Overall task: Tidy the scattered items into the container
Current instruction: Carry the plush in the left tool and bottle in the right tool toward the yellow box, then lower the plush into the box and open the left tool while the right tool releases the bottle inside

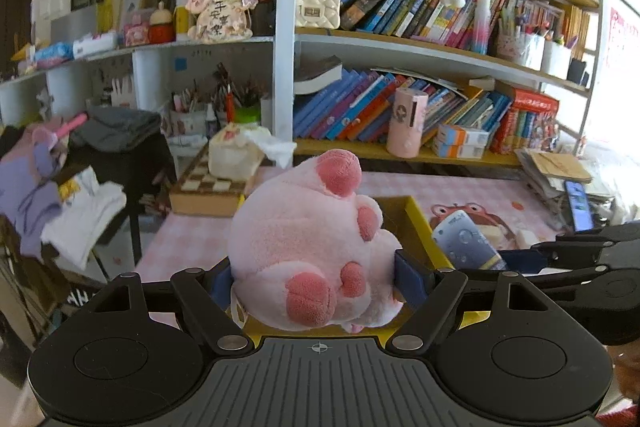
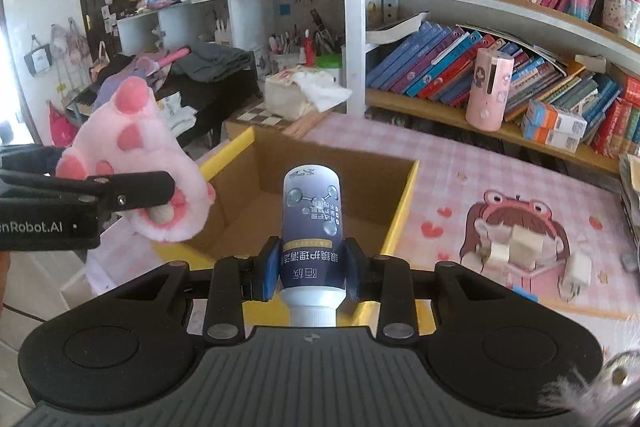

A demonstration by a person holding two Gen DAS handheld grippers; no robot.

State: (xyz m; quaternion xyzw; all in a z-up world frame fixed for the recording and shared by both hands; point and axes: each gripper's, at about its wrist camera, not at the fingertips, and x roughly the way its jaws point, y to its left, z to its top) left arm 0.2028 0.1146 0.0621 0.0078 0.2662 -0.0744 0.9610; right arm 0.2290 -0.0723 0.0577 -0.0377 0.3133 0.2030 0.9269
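My left gripper [image 1: 316, 279] is shut on a pink plush toy [image 1: 304, 239] with darker pink paw pads, its blue pads pressed into both sides. The plush hangs over the near left corner of an open cardboard box with a yellow rim [image 2: 406, 199]. My right gripper [image 2: 312, 267] is shut on a dark blue and white bottle [image 2: 312, 211], cap toward the camera, over the box's near edge. In the right wrist view the plush [image 2: 132, 155] shows at the left, with one of the left gripper's fingers [image 2: 136, 187] across it. The left wrist view has the bottle [image 1: 466, 243] to the right.
The box stands on a pink checked table mat [image 2: 500, 171] with a cartoon print. Small white blocks [image 2: 524, 243] lie on the mat to the right. Behind are a tissue box [image 2: 292, 91], a chessboard [image 1: 208, 187], a pink cylinder [image 2: 490, 89] and full bookshelves. A phone [image 1: 578, 205] lies far right.
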